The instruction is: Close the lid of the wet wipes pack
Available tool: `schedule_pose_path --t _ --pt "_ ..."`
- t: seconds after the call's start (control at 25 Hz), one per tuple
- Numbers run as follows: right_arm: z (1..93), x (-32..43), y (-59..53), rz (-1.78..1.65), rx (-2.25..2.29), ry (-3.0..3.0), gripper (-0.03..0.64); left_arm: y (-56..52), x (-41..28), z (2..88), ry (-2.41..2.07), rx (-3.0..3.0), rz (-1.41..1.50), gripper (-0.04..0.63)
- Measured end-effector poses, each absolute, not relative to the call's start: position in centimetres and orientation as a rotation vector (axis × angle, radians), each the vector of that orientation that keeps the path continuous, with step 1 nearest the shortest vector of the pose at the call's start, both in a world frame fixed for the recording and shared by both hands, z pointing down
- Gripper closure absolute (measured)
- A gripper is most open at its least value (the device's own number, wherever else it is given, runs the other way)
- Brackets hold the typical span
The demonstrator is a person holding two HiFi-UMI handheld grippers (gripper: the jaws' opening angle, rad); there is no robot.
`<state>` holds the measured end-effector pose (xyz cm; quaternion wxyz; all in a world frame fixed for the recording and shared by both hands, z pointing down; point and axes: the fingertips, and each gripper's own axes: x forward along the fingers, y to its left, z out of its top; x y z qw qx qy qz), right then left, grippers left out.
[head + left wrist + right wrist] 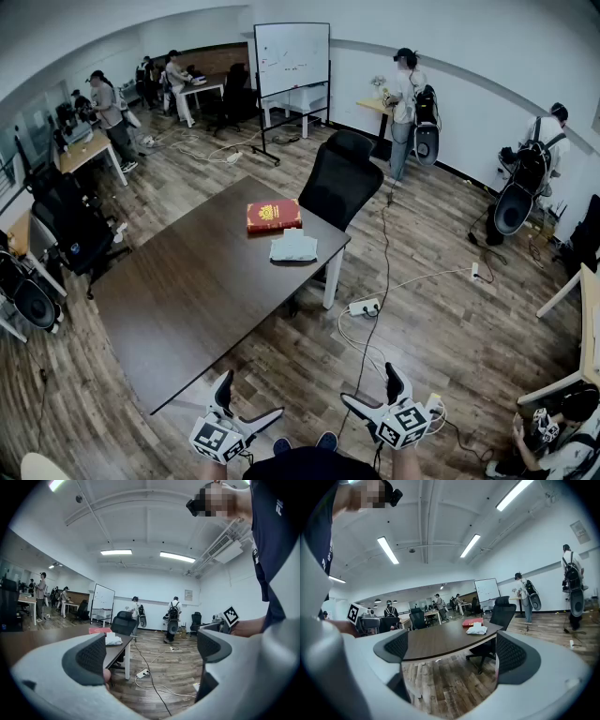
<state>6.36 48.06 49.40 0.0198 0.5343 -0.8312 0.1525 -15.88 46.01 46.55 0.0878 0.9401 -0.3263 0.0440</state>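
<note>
The white wet wipes pack (293,247) lies on the far end of the dark table (187,291), just in front of a red book (273,215). Its lid is too far off to make out. Both grippers hang low by my body, short of the table's near edge and far from the pack. My left gripper (249,398) is open with nothing between its jaws; its own view shows the pack (113,640) in the distance. My right gripper (372,386) is open and empty too, and past its jaws the pack (476,630) and book (472,622) lie on the table.
A black office chair (339,178) stands at the table's far side. On the wooden floor to the right lie a power strip (364,307) and trailing cables. A whiteboard (292,58), other desks and several people stand around the room.
</note>
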Motion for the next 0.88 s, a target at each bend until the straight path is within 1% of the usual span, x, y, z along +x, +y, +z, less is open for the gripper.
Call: schedule_pose_path --t 0.32,0.88 --pt "49.2 6.6 47.2 0.447 1.593 -2.633 0.014 45.3 -15.0 46.8 -0.985 2.8 0.124 -0.005" --pt "49.2 9.5 46.5 0.427 1.548 -2.686 0.012 44.6 -12.1 47.2 -1.025 2.799 0.135 -0.005"
